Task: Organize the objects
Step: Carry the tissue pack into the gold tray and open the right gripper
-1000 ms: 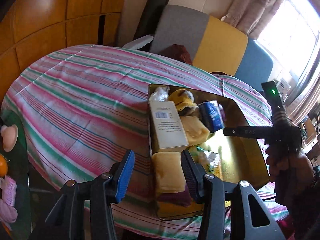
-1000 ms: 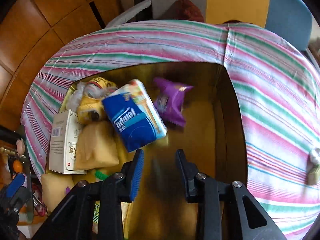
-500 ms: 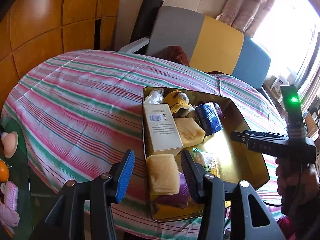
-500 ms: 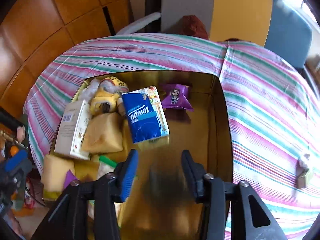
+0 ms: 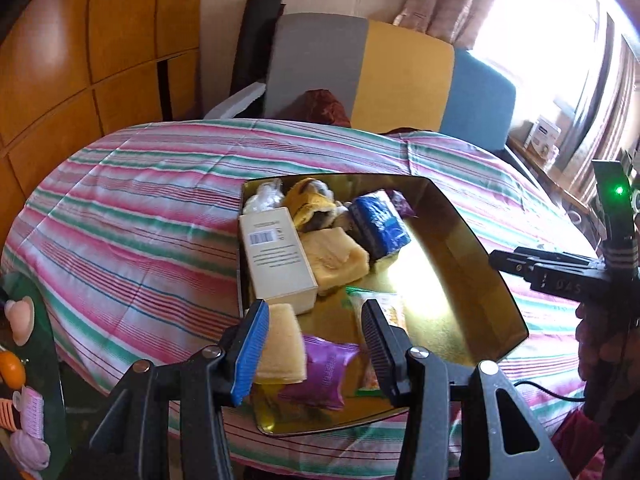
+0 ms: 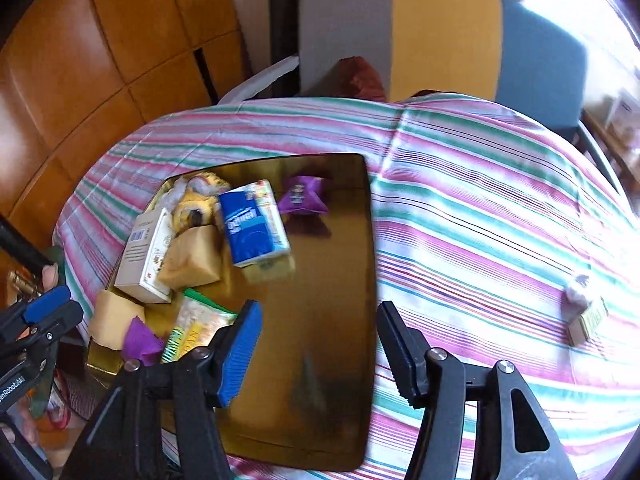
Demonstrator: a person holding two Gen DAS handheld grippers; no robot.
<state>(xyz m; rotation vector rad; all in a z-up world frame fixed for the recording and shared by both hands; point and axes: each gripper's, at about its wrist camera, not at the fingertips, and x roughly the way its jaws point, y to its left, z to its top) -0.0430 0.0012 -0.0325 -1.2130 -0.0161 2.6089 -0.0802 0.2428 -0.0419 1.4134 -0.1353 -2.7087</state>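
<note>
Striped cloth covered the worktop (image 6: 480,208), whose gold tray (image 6: 320,360) held most objects. Both grippers' fingers gaped empty; the right gripper (image 6: 318,354) should cross to the small box (image 6: 588,322), right of the tray, and grip squarely.

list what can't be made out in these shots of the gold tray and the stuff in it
- Small box on the striped cloth, right wrist view: too small and blurred to identify.
- White box label, left wrist view: print too small to read.
- Yellow-green packet, left wrist view: partly hidden behind the left gripper.
- Gold tray near end, right wrist view: motion-blurred.
</note>
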